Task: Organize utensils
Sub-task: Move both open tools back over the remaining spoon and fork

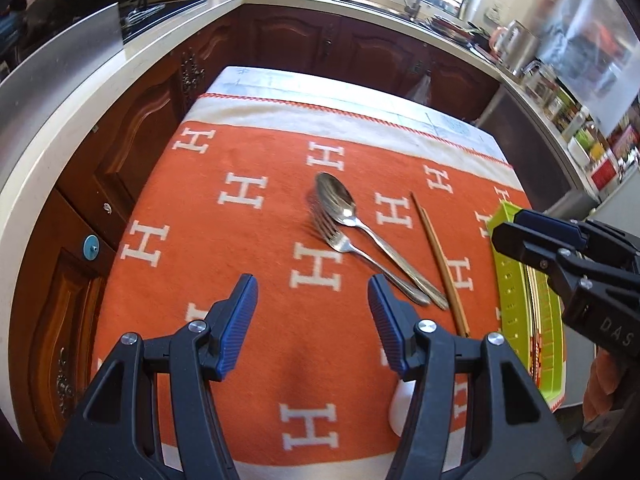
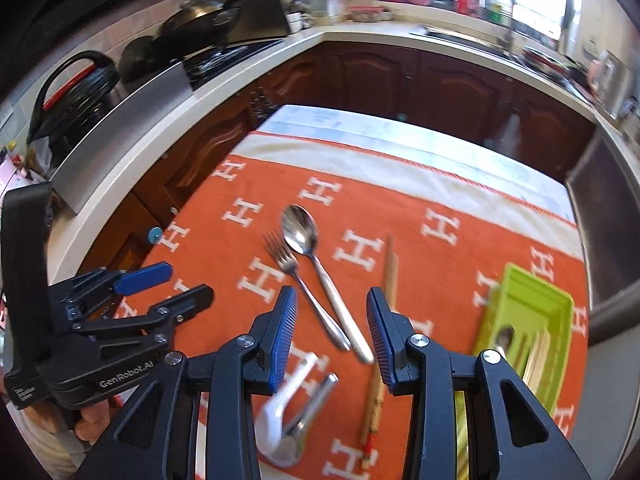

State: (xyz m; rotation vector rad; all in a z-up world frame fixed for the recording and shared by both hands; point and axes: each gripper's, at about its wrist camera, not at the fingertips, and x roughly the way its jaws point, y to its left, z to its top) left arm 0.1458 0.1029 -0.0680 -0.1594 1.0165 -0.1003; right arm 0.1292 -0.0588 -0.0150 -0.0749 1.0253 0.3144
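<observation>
A spoon (image 1: 335,199) and fork (image 1: 330,232) lie side by side, touching, mid-desk on an orange cloth (image 1: 240,240); a chopstick (image 1: 439,261) lies just right of them, and a green tray (image 1: 508,280) sits at the desk's right edge. Dark cabinets (image 1: 360,48) ring the desk. The left hand-held gripper (image 1: 312,300) is spread wide, holding nothing, above bare cloth. The right hand-held gripper (image 2: 332,320) is likewise spread and empty, over the handles.
</observation>
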